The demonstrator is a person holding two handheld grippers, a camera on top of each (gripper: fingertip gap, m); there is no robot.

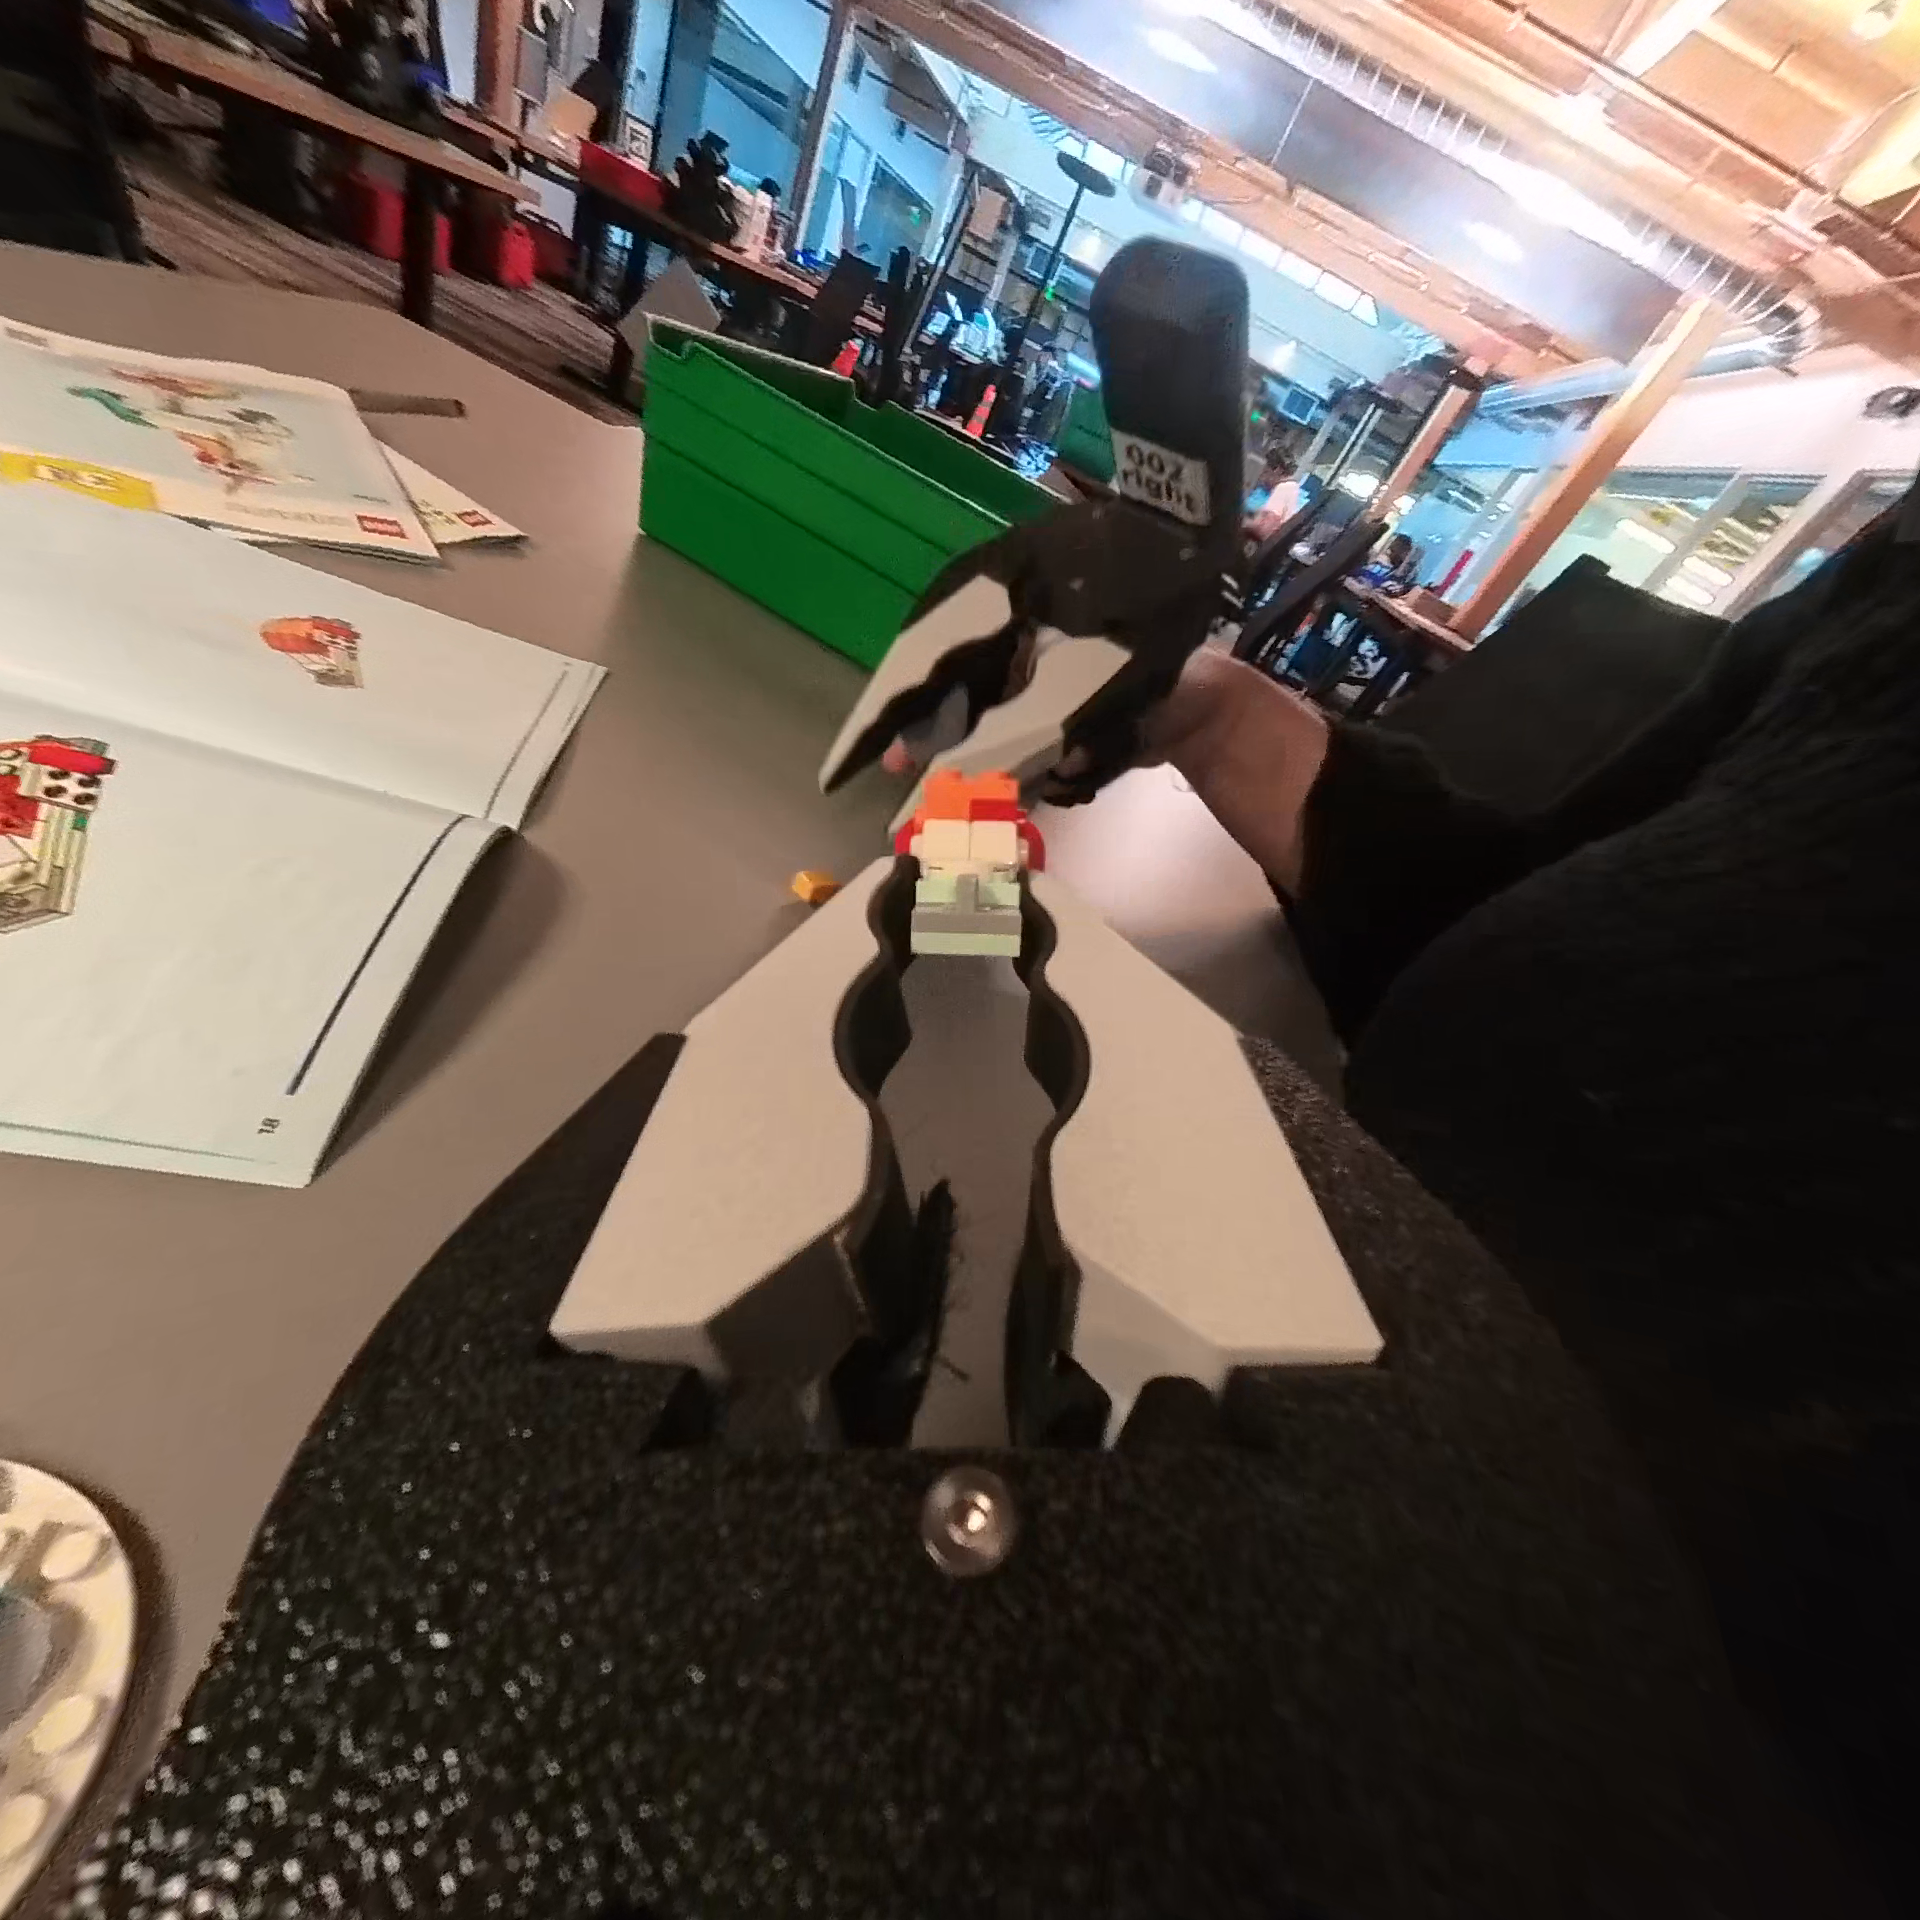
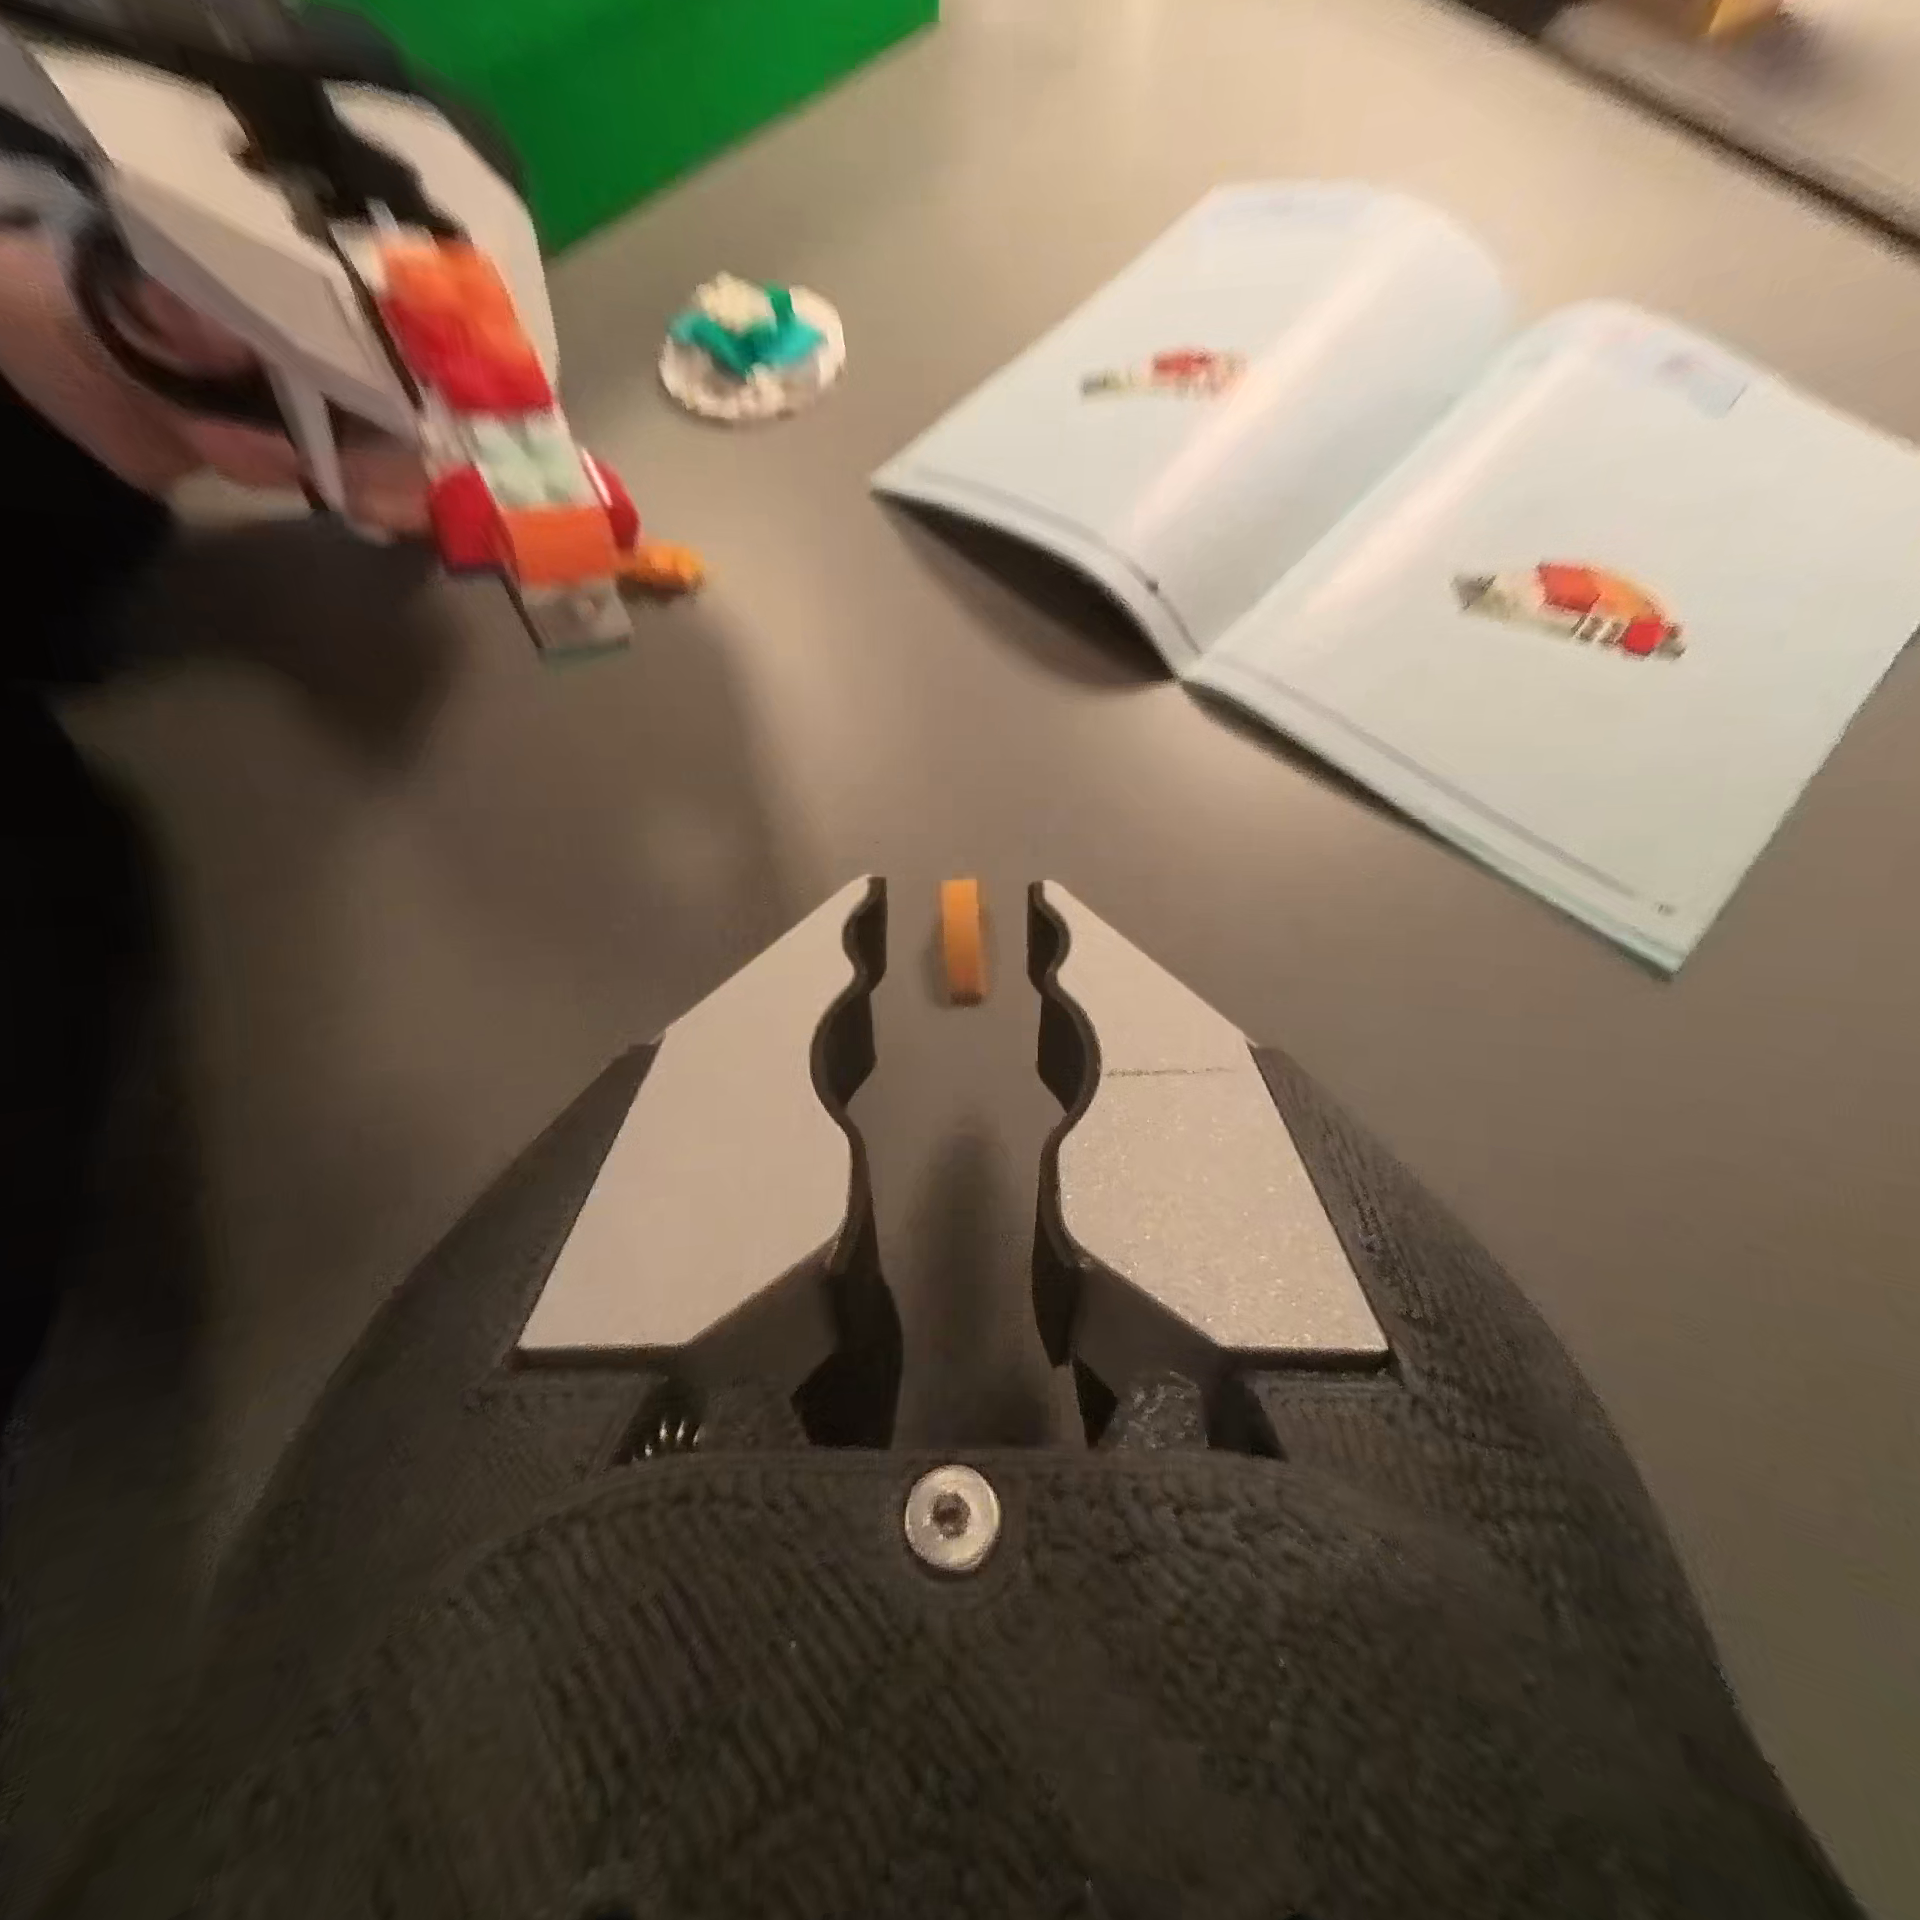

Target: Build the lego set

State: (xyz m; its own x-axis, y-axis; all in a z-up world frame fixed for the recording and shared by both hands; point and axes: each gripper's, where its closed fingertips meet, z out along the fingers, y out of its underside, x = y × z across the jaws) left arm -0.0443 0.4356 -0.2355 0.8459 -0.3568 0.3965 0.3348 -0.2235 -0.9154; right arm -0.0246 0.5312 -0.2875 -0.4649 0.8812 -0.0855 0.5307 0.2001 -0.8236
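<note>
Left wrist view: the left gripper (image 1: 961, 914) is clamped on the pale-green base of a partly built lego model (image 1: 966, 847), its orange, red and white bricks projecting past the fingertips, presumably so the free end stays open for new pieces. The right gripper (image 1: 914, 753) hangs just beyond the model, tips angled downward toward the desk (image 1: 644, 810). A small orange piece (image 1: 814, 885) lies on the desk beside the model; an open instruction booklet (image 1: 260, 831) and a green bin (image 1: 810, 509) sit farther off. Right wrist view: the right gripper (image 2: 956, 904) is parted, not gripping, its jaws standing either side of a thin orange plate (image 2: 961, 940) that touches neither finger, a pose that suggests a pick-up about to begin. The left gripper (image 2: 343, 343) holds the model (image 2: 499, 436) aloft at upper left, blurred, near a white round plate carrying teal pieces (image 2: 750, 348).
</note>
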